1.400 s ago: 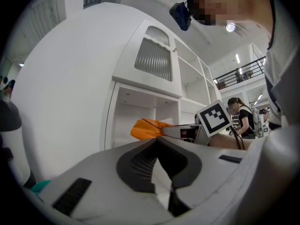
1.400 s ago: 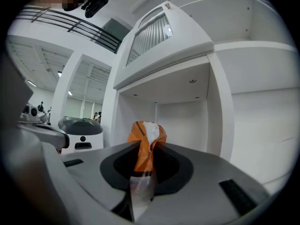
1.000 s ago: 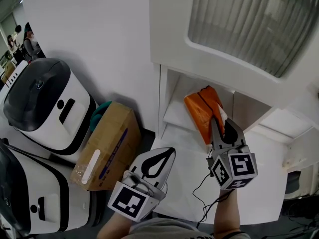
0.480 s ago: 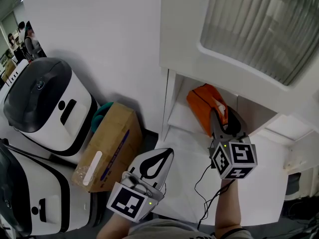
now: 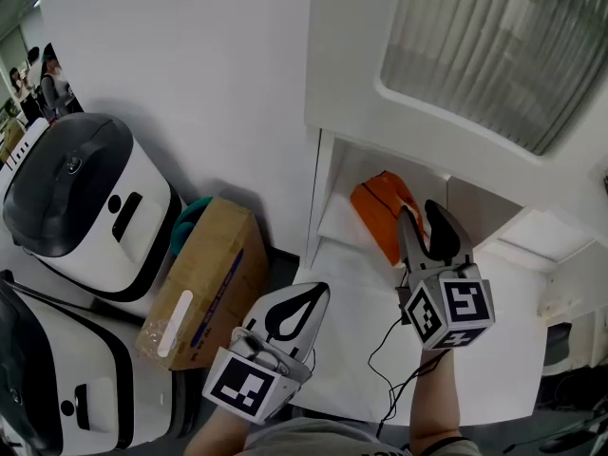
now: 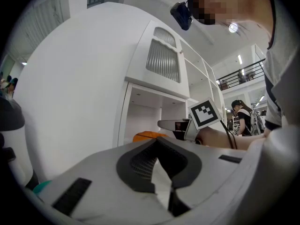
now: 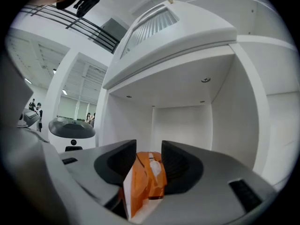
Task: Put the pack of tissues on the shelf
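Note:
The orange pack of tissues (image 5: 380, 207) lies in the white shelf (image 5: 334, 224) compartment, tilted on its side. My right gripper (image 5: 427, 224) points level into the compartment. Its jaws have just been opening and now stand spread, with the near end of the pack (image 7: 145, 177) between them and no squeeze on it. My left gripper (image 5: 309, 293) is held lower, in front of the shelf's left post, shut and holding nothing. In the left gripper view the pack (image 6: 147, 136) peeks over the closed jaws (image 6: 157, 142), with the right gripper's marker cube beside it.
A brown cardboard box (image 5: 204, 278) stands on the floor left of the shelf, beside two white-and-grey machines (image 5: 85, 198). A louvred cabinet door (image 5: 494, 46) overhangs the compartment. A black cable (image 5: 394, 350) trails from my right gripper over the white ledge (image 5: 351, 350).
My right gripper's jaws have spread apart and let go of the orange pack, which now rests on the shelf. The left gripper has stayed where it was.

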The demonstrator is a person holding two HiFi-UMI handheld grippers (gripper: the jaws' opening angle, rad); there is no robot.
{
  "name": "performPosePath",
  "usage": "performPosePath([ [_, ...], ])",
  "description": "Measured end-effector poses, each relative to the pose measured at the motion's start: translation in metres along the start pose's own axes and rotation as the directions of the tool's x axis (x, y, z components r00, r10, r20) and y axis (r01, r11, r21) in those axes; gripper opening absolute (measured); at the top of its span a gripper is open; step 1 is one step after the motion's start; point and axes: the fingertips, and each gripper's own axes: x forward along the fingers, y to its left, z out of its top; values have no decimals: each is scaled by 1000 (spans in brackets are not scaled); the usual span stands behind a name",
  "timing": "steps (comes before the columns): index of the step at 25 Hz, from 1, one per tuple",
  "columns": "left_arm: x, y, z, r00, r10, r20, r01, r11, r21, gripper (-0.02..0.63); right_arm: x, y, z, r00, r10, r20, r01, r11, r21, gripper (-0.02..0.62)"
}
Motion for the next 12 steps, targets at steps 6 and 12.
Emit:
performPosePath([
  [6,0,-12,-1,999,-50,10,50,999,3,26,-20,21,0,999,51,5,-51,999,1,137],
  [12,-3,-24,-3,993,-113,18,113,994,6,26,-49,36,9,998,63,26,-64,998,25,95],
])
